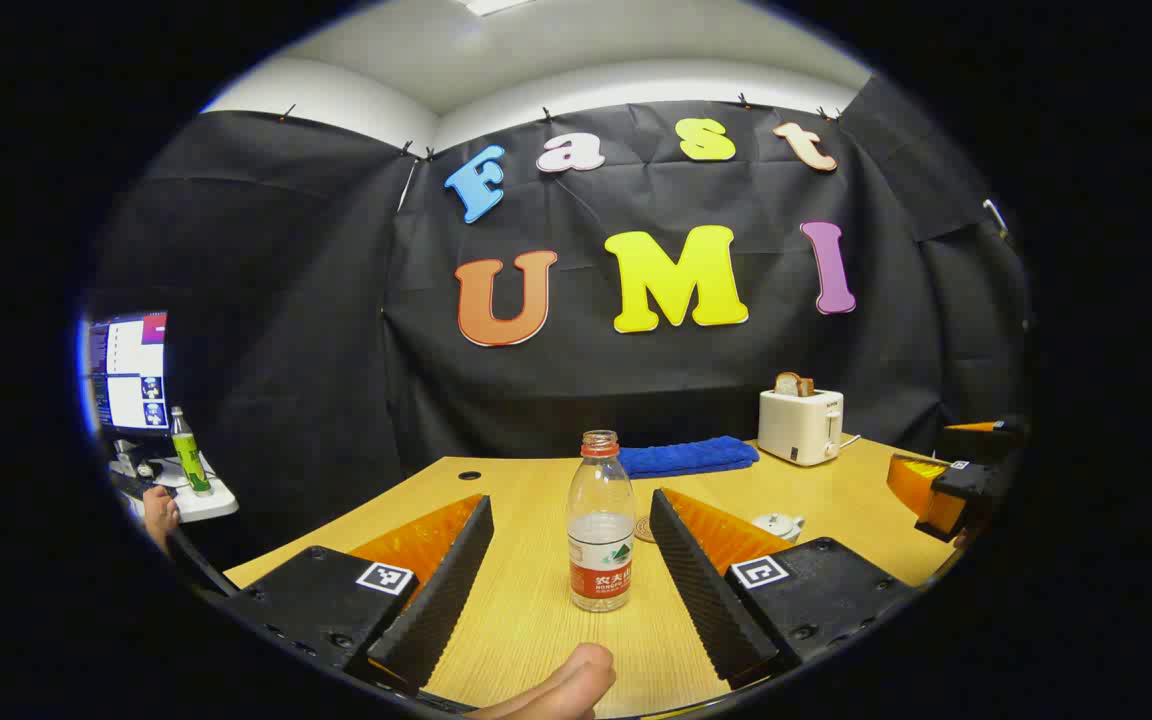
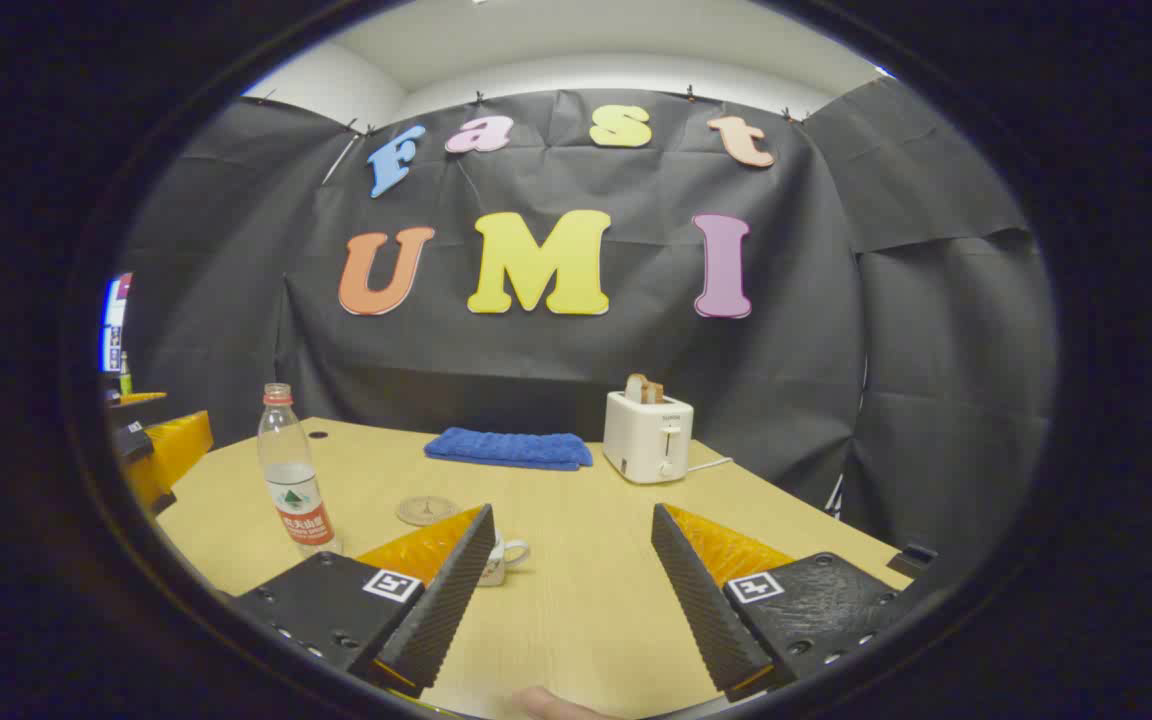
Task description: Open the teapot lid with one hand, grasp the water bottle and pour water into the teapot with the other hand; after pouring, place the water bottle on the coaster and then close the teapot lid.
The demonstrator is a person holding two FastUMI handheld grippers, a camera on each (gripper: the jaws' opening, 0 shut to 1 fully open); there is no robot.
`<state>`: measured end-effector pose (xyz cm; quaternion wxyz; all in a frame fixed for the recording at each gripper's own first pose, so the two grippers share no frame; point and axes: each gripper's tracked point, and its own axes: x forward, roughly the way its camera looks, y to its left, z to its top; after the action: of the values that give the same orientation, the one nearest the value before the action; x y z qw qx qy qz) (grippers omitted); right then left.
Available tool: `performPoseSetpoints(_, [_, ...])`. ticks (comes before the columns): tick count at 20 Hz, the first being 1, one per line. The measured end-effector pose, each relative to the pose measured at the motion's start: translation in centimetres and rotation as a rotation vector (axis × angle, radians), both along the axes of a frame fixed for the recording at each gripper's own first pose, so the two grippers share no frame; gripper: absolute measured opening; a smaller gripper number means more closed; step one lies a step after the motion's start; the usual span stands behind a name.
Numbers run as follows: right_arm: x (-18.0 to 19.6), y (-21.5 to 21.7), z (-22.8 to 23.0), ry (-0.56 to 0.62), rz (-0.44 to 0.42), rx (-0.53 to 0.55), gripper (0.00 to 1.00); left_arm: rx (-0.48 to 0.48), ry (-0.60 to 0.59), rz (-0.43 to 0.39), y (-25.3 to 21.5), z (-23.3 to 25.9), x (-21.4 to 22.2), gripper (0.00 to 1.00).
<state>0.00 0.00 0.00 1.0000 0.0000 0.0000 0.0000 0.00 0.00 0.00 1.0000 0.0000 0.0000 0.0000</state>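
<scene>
- We see a clear plastic water bottle [image 1: 601, 525] standing upright on the wooden bench [image 1: 536, 610], uncapped, with water filling roughly its lower half and a red and white label around the lower part.
- In the right gripper view a small white teapot [image 2: 498, 560] sits on the bench; its handle shows, but the rest is hidden behind a finger, so we cannot tell whether the lid is on.
- A white toaster [image 2: 647, 435] at the back of the bench holds slices of bread in its slots.
- Our left hand-held gripper [image 1: 571, 560] has its fingers spread wide apart, holding nothing; the bottle stands between them and slightly ahead, touching neither finger.
- Our right hand-held gripper [image 2: 571, 585] is likewise spread wide and grips nothing; the teapot lies just behind its left finger, and the bottle stands well off to the left.
- In the left gripper view the teapot peeps out just beyond the right-hand finger, with a round coaster [image 1: 645, 528] lying flat between it and the bottle.
- In the right gripper view the coaster lies between the bottle and the teapot, apart from both.
- A folded blue towel [image 2: 509, 448] lies at the back of the bench, left of the toaster.
- A fingertip [image 1: 561, 690] shows at the bottom edge of the left gripper view.
</scene>
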Motion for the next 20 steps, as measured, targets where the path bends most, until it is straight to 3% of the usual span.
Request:
performPoseSetpoints(2, [0.5, 0.1, -0.6, 0.024, 0.008, 0.006, 0.97, -0.02, 0.028, -0.007, 0.0, -0.6, 0.2, 0.95])
performPoseSetpoints(3, [0.6, 0.0, -0.7, 0.028, 0.007, 0.005, 0.97, -0.009, 0.034, -0.007, 0.2, -0.9, 0.1, 0.99])
performPoseSetpoints(13, [2.1, 0.7, -2.1, 0.057, 0.02, -0.017, 0.95, 0.007, 0.08, 0.043, 1.7, -2.5, 1.0, 0.99])
performPoseSetpoints(17, [3.8, 1.9, -2.8, 0.045, 0.05, -0.018, 0.95, 0.028, 0.068, 0.059, 2.2, -2.3, 1.1, 0.96])
performPoseSetpoints(20, [5.8, 3.6, -3.5, 0.051, 0.087, -0.037, 0.95, 0.056, 0.065, 0.073, 2.4, -2.7, 1.4, 0.99])
